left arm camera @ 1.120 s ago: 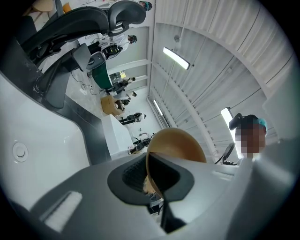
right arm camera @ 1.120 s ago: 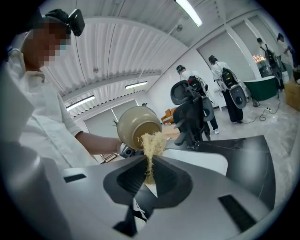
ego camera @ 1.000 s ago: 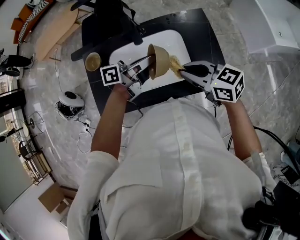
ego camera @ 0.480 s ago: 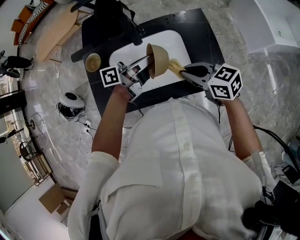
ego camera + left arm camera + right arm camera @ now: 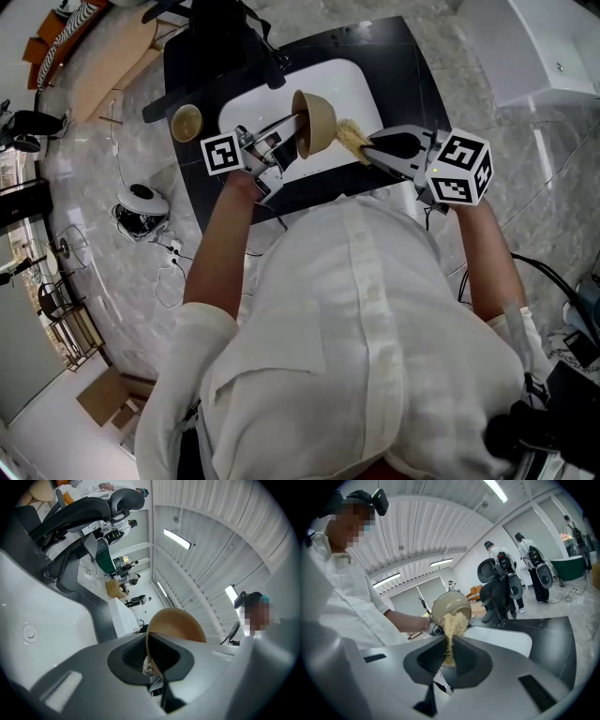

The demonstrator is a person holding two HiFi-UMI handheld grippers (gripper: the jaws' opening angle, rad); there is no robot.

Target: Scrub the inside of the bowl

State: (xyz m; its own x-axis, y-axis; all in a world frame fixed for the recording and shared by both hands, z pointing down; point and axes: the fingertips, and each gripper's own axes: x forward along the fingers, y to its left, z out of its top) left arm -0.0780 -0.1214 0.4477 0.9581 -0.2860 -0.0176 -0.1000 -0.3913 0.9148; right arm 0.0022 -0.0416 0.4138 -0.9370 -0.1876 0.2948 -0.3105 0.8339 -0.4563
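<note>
Your left claw is pinched tight on the rim of the bowl. It holds the bowl on edge over the white sink, mouth toward 10 o'clock in the head view. Your right claw is clamped on a yellow scrubber. The scrubber sits at 4 o'clock of the bowl, by its outer wall; I cannot tell whether they touch.

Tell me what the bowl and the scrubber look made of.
The bowl: tan, smooth, thin-walled with an even dull sheen; probably plastic or melamine, though glazed ceramic can't be ruled out.
The scrubber: pale yellow, loose tangled fibres with a ragged edge; looks like loofah or a plant-fibre pad.
</note>
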